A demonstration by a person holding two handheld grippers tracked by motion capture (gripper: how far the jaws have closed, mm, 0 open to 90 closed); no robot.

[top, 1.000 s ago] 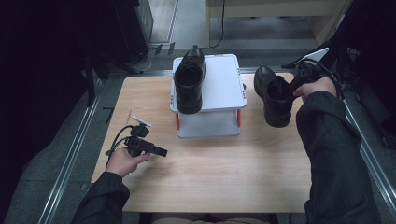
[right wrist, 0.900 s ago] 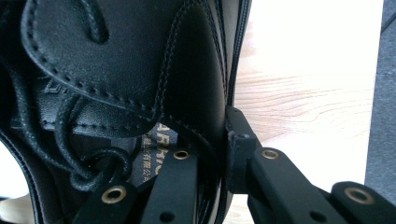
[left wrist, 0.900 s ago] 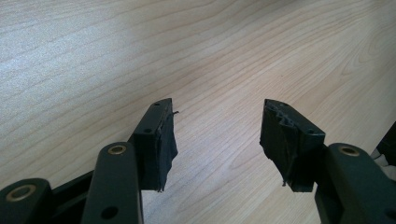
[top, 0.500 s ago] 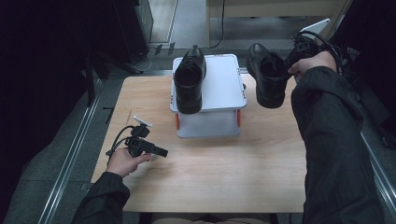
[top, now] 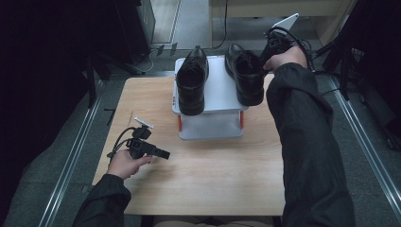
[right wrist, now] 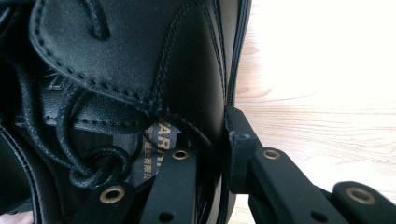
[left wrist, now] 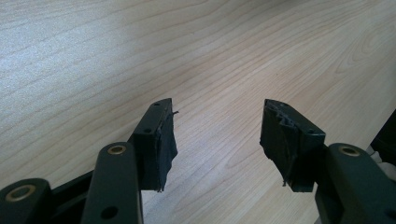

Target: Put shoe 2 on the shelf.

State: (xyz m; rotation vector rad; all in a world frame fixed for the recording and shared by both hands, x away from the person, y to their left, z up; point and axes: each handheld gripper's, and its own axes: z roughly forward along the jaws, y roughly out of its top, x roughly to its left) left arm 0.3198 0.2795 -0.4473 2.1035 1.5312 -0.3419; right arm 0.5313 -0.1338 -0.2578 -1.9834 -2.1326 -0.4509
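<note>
Both grippers are seen from above: the right gripper [top: 265,60] is clamped on the side wall of the right-hand black shoe [top: 246,78], one jaw inside the opening and one outside, as its own view shows. Gold lettering is seen on the shoe's insole [right wrist: 161,144]; only the letters "AR" can be read. That shoe is held over the right part of the white box [top: 215,92], beside a second black shoe [top: 191,82] that rests on the lid. The right arm is stretched forward across the wooden table [top: 213,175]. The left gripper [top: 163,154] is held level and low over the table's left side, its jaws spread wide, with nothing between them.
</note>
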